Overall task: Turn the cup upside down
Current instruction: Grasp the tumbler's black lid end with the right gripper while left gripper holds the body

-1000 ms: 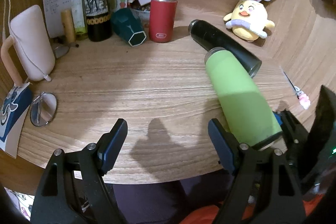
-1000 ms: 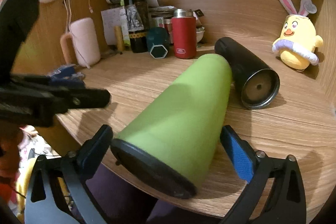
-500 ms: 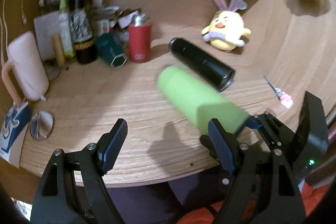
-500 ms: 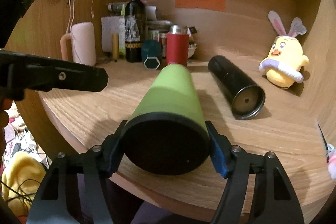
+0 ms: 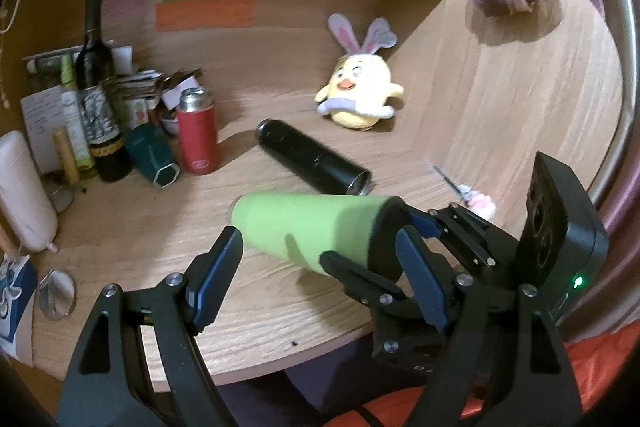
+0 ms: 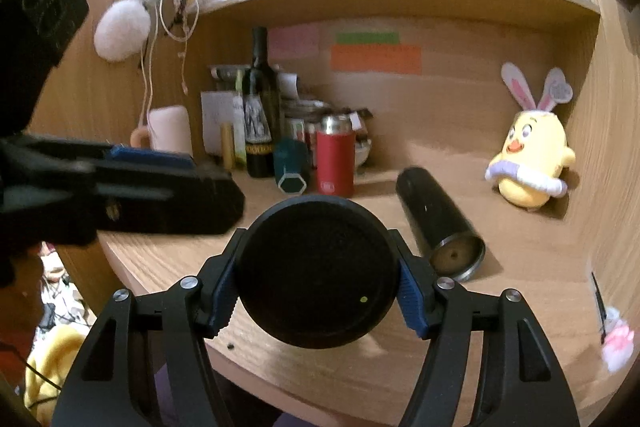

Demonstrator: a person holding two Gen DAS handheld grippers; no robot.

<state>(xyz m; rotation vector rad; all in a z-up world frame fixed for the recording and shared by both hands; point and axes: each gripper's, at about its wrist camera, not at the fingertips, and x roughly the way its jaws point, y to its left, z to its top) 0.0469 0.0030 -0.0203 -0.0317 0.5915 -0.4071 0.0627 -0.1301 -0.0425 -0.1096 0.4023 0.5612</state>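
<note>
The green cup [image 5: 308, 233] with a black base is held lying level above the wooden desk [image 5: 132, 227], its mouth toward the shelf. My right gripper [image 6: 316, 287] is shut on the cup's base end; in the right wrist view only the round black base [image 6: 318, 273] shows, filling the space between the blue pads. The right gripper also shows in the left wrist view [image 5: 404, 239]. My left gripper [image 5: 320, 271] is open and empty, just in front of and below the cup.
A black flask [image 5: 312, 159] lies on its side behind the cup. A red flask [image 5: 198, 137], a teal cup [image 5: 154, 159], a wine bottle [image 5: 98, 95] and clutter stand at the back left. A yellow chick toy [image 5: 358, 95] sits at the back right. A small mirror [image 5: 56, 295] lies front left.
My right gripper closed on the green cup's base end and lifted it off the desk, swinging it level. The left gripper stayed open and drew back and upward.
</note>
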